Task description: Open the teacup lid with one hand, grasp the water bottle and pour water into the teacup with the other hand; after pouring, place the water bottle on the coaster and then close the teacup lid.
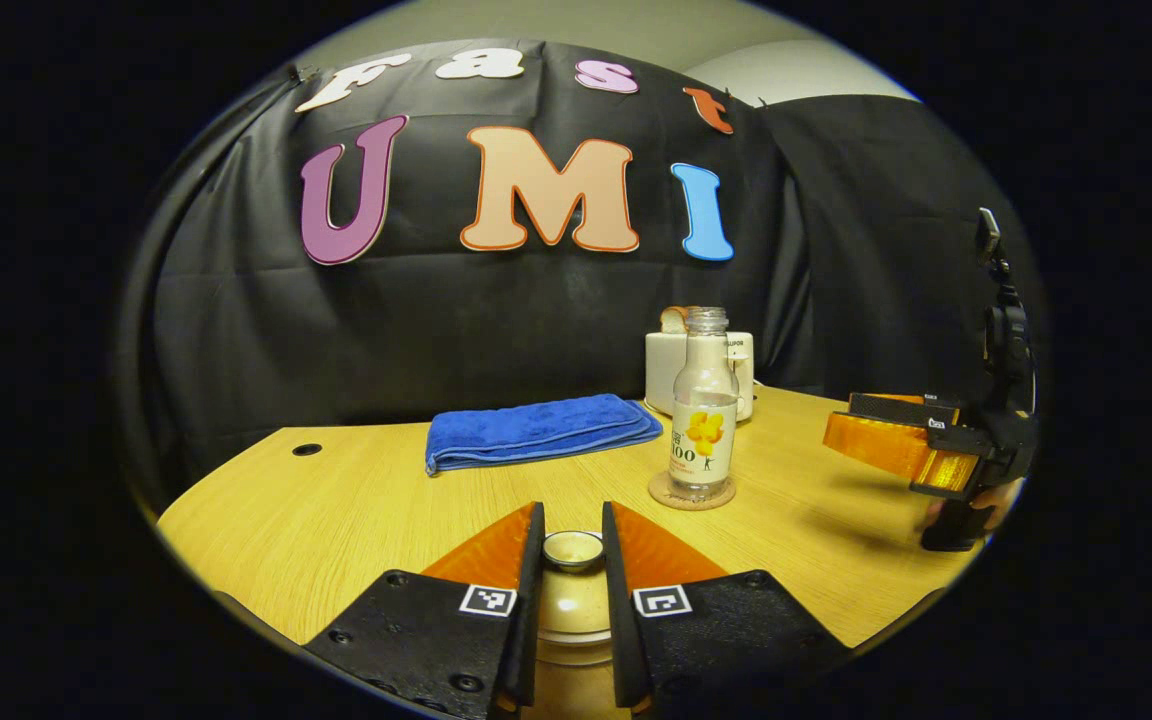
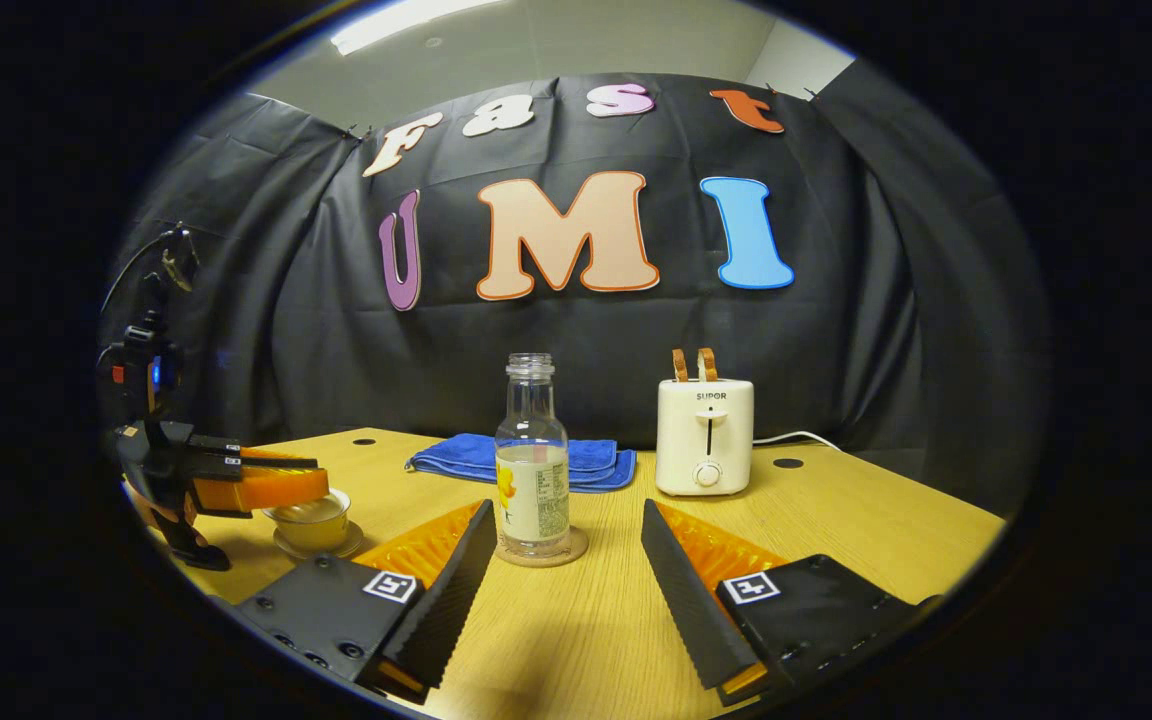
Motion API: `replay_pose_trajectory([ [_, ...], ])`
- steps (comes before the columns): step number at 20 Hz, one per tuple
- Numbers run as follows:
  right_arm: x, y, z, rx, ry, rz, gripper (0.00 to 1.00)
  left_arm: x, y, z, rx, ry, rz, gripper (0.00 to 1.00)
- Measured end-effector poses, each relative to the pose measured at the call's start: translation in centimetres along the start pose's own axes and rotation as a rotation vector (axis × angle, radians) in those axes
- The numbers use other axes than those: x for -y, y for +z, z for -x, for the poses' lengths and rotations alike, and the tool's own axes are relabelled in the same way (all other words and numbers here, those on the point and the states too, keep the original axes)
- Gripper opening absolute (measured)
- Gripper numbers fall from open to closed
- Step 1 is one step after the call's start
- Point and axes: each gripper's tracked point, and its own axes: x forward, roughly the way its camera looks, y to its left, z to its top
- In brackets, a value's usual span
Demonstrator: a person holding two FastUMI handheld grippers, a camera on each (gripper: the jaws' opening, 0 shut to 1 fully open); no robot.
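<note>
In the left gripper view my left gripper (image 1: 572,507) is shut on the knob of the beige teacup lid (image 1: 573,550), which sits between its fingers. The right gripper view shows that gripper (image 2: 321,485) directly over the teacup (image 2: 311,525) on its saucer; whether the lid rests on the cup is hidden. The clear water bottle (image 1: 704,420) (image 2: 532,450) stands uncapped and partly filled on the round coaster (image 1: 691,495) (image 2: 576,548). My right gripper (image 2: 567,505) is open, with the bottle just beyond its fingertips and untouched. It also appears at the far right (image 1: 841,425).
A folded blue cloth (image 1: 536,430) (image 2: 476,455) lies at the back of the wooden table (image 1: 336,500). A white toaster (image 2: 704,435) with bread slices stands behind the bottle, its cord trailing right. A hand (image 1: 996,500) holds the right gripper.
</note>
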Motion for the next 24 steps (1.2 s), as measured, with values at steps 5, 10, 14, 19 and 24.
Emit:
replay_pose_trajectory([
  [5,0.1,0.1,0.5,-0.001,0.000,0.001,0.91,-0.2,0.1,0.0,0.009,0.008,0.006,0.31],
  [10,0.3,0.0,0.7,0.000,-0.003,0.001,0.91,-0.7,0.6,0.8,0.046,0.032,0.029,0.59],
  [14,0.4,0.0,0.8,0.000,-0.008,0.001,0.94,-1.6,1.1,2.2,0.087,0.092,0.034,0.86],
  [19,0.6,0.2,0.9,0.004,-0.020,0.002,0.91,-3.6,1.3,4.6,0.119,0.192,0.040,0.92],
  [24,1.9,0.2,1.0,0.005,-0.073,0.002,0.92,-6.1,0.9,6.8,0.117,0.296,0.036,0.92],
])
